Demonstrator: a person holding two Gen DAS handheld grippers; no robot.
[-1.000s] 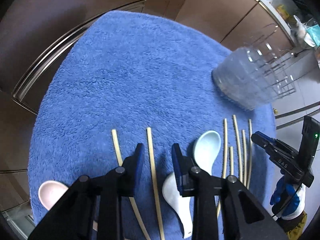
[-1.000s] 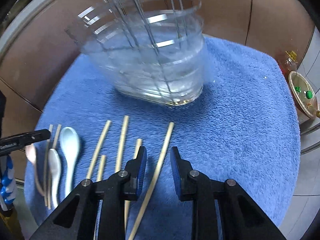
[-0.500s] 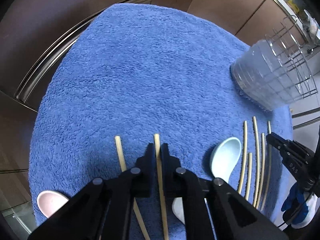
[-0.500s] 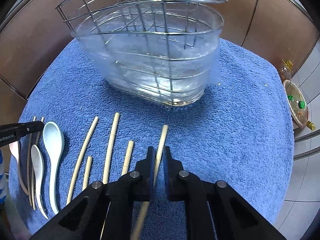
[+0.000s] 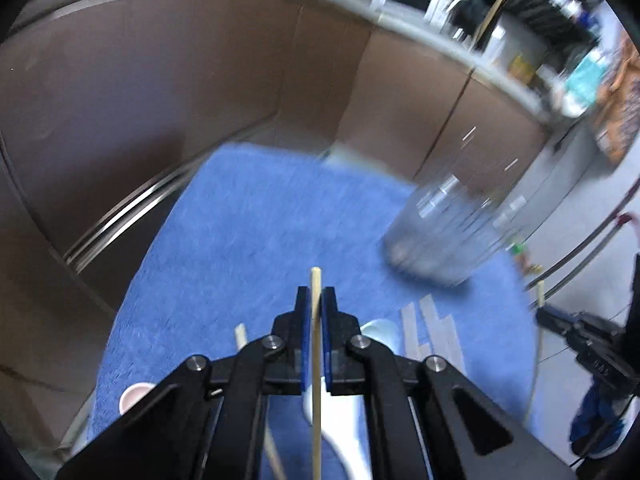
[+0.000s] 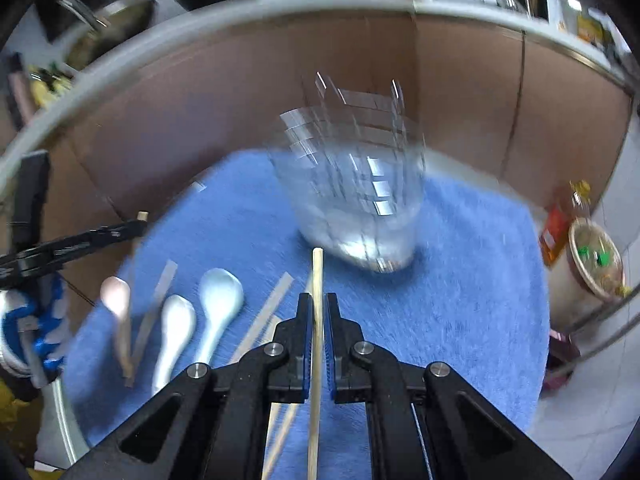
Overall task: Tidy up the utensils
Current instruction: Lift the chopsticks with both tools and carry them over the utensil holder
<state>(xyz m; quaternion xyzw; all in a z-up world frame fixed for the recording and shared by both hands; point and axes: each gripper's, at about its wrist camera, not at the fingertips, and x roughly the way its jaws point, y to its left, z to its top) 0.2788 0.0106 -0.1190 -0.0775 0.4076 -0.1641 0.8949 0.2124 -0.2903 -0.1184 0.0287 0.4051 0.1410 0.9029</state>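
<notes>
Between the left gripper [image 5: 316,300] fingers, clamped shut: one chopstick [image 5: 316,280], tip projecting past them. Right gripper [image 6: 316,306] likewise pinches a second chopstick [image 6: 317,268] (frames blurred); utensil holder [image 6: 356,196] stands beyond.

Both chopsticks [image 5: 316,344] [image 6: 316,320] now lifted off towel [image 5: 240,232]
</notes>
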